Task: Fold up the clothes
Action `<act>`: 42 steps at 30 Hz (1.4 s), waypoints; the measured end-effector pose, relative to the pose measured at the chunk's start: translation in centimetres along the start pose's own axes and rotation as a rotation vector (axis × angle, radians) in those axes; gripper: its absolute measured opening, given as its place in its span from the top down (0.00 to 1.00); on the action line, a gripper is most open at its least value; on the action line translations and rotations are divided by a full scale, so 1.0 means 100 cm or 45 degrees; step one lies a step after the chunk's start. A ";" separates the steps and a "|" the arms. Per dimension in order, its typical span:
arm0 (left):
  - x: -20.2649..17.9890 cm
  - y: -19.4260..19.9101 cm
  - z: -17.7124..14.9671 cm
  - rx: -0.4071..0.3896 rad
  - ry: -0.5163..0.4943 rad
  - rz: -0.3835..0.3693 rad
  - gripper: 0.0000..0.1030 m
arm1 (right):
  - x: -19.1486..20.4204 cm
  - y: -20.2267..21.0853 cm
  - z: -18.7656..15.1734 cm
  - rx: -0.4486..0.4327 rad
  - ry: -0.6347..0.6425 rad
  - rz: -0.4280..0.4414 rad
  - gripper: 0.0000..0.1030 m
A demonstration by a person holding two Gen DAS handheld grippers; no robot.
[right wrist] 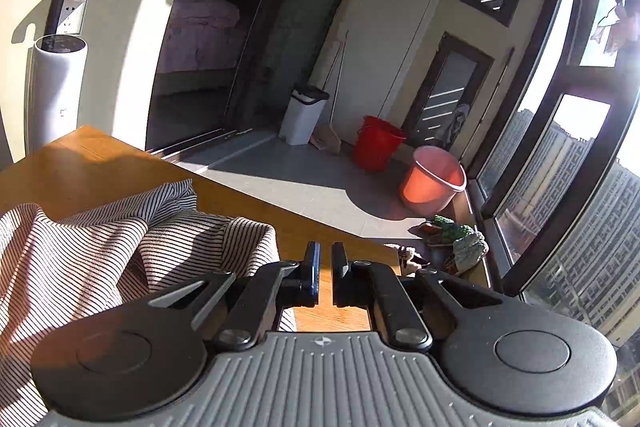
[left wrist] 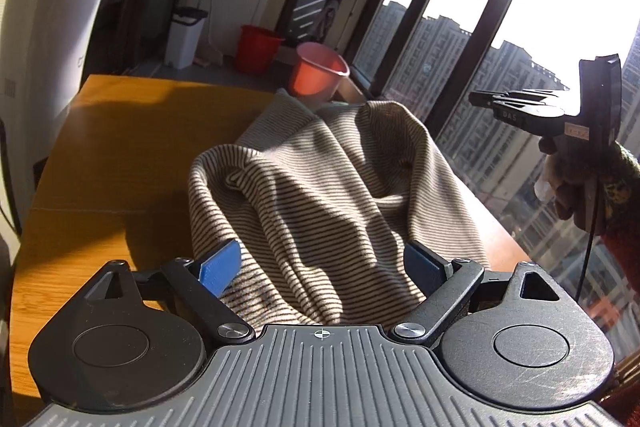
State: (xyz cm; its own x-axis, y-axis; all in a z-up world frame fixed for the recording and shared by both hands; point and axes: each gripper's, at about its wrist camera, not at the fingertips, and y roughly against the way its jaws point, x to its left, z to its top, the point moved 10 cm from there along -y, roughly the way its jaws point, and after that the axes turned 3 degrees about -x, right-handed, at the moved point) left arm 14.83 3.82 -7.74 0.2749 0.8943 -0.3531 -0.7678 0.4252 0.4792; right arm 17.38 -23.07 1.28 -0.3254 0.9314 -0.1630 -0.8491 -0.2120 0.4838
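Note:
A beige garment with thin dark stripes (left wrist: 320,179) lies crumpled on the wooden table (left wrist: 120,131). My left gripper (left wrist: 322,259) is open, its blue fingers spread over the garment's near edge, holding nothing. My right gripper (right wrist: 325,267) has its jaws nearly together with a narrow gap and nothing between them; it hovers above the table's right part, to the right of the garment (right wrist: 100,247). The right gripper also shows in the left wrist view (left wrist: 484,99), raised at the right beside the window.
A white cylindrical appliance (left wrist: 52,47) stands left of the table. On the floor beyond are a white bin (right wrist: 302,117), a red bucket (right wrist: 376,143) and a pink bucket (right wrist: 432,183). Large windows (right wrist: 560,167) run along the right. Slippers (right wrist: 456,239) lie beneath them.

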 end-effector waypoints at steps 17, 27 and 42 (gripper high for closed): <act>-0.033 0.019 0.027 -0.171 -0.526 0.225 0.01 | 0.130 0.013 0.006 0.005 -0.442 0.847 0.95; -0.061 -0.068 0.065 -0.128 -0.704 0.192 0.68 | 0.138 0.008 0.030 -0.032 -0.318 0.891 0.91; 0.152 -0.054 0.117 -0.144 0.056 0.548 0.72 | -0.015 -0.110 -0.051 0.140 -0.405 0.170 0.39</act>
State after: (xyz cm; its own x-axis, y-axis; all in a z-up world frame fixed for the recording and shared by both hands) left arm 29.92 16.79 -6.29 -0.1064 0.9786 -0.1761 -0.8661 -0.0042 0.4998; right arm 25.10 -23.62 -8.17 -0.2698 0.9468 0.1755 -0.7525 -0.3210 0.5751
